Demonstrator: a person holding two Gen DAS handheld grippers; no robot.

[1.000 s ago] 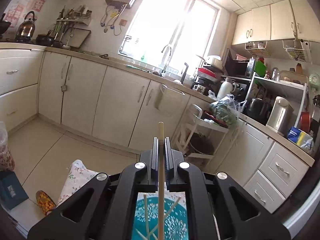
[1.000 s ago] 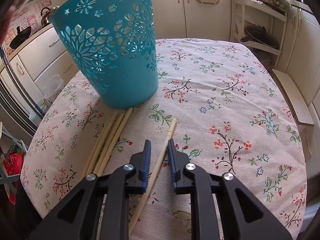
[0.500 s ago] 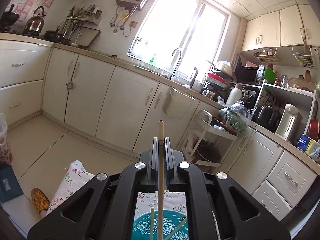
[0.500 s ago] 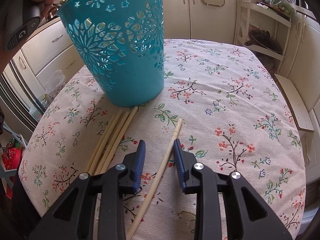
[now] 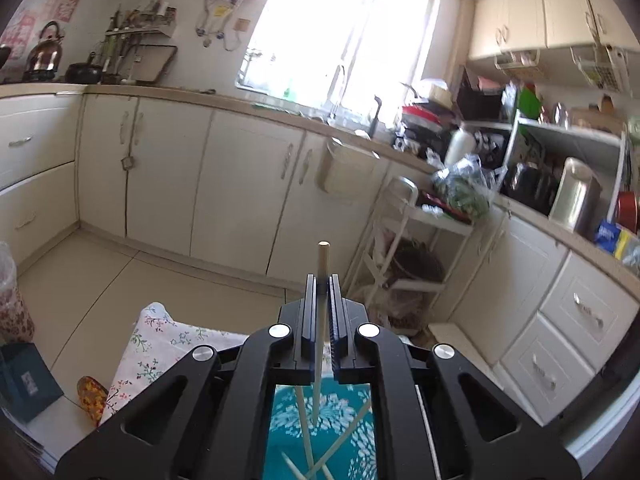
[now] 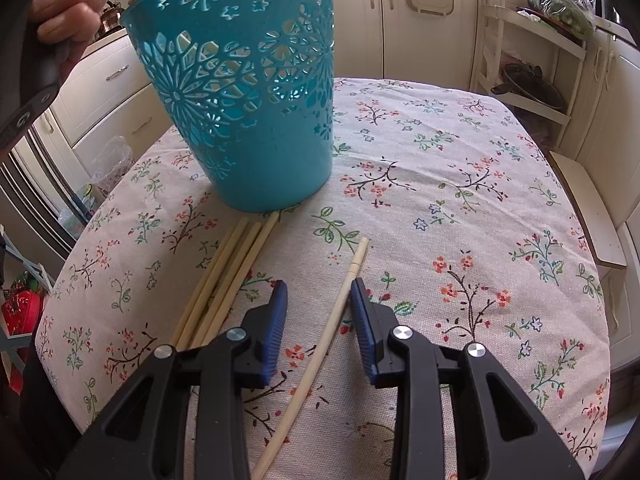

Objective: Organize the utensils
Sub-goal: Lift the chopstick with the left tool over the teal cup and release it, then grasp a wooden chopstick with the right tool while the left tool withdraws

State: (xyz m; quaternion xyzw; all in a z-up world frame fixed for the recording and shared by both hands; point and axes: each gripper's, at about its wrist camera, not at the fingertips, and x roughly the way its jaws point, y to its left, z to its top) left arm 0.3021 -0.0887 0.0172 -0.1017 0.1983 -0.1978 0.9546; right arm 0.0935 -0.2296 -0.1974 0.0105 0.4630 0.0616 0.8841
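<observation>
1. Two grippers were in view, one per camera, both placed here by the teal basket (image 6: 248, 92).
2. Left gripper (image 5: 322, 280) was straight above the basket's open mouth, its fingers (image 5: 309, 312) clamped together on one chopstick (image 5: 321, 280).
3. That held stick stood upright, its blunt top above the fingertips and its lower end down inside the basket.
4. Several loose sticks (image 5: 316, 452) lay crossed on the basket floor below it.
5. Right gripper (image 6: 318, 292) was low over the surface (image 6: 460, 184), in front of the basket, pointing steeply down.
6. Its blue-padded fingers (image 6: 276, 320) had just been opening and stood apart.
7. One single chopstick (image 6: 320, 356) lay on the cloth between them; it was close to the right pad, but I could not tell whether it touched.
8. This stick lay aslant, its far end toward the basket yet clear of it.
9. Four more sticks, a bundle (image 6: 224, 280), lay side by side on the cloth, just left of the right gripper's left finger, their far tips at the basket's foot.
10. The basket stood upright on the floral cloth, toward its far left part.
11. A hand (image 6: 68, 20) gripped a black handle beside the basket's upper left rim.
</observation>
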